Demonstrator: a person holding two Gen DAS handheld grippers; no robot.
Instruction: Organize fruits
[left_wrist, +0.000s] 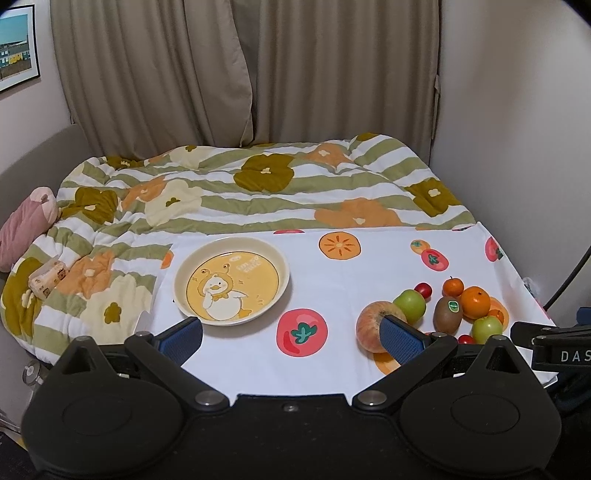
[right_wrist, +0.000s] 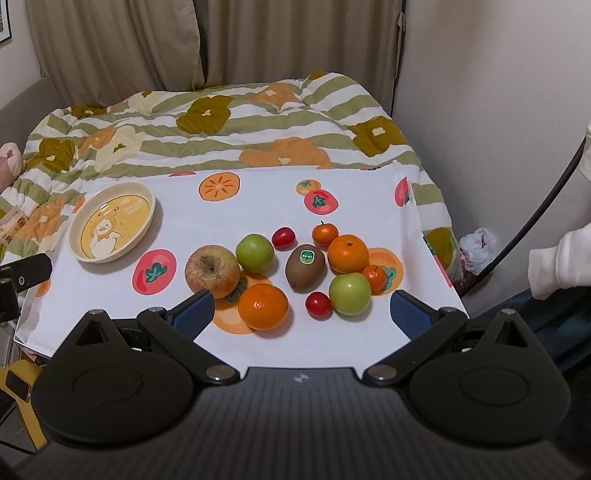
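A cream plate with a duck picture (left_wrist: 184, 273) (right_wrist: 146, 192) lies empty on the white fruit-print cloth (left_wrist: 332, 284) (right_wrist: 236, 218), at the left. To its right lies a loose cluster of fruit: a red-yellow apple (right_wrist: 211, 270) (left_wrist: 369, 325), two green apples (right_wrist: 255, 253) (right_wrist: 349, 294), a kiwi with a sticker (right_wrist: 305, 266) (left_wrist: 447, 313), several oranges (right_wrist: 263, 307) (right_wrist: 348, 253) and two cherry tomatoes (right_wrist: 283, 237) (right_wrist: 318, 304). My left gripper (left_wrist: 291, 336) is open and empty, near the cloth's front edge between plate and fruit. My right gripper (right_wrist: 301, 312) is open and empty, just in front of the cluster.
The cloth covers a small table against a bed with a flowered striped quilt (left_wrist: 258, 184). A pink pillow (left_wrist: 26, 225) and a tissue pack (left_wrist: 46, 278) lie at the left. Curtains hang behind, a wall stands at the right, and a black cable (right_wrist: 546, 206) runs there.
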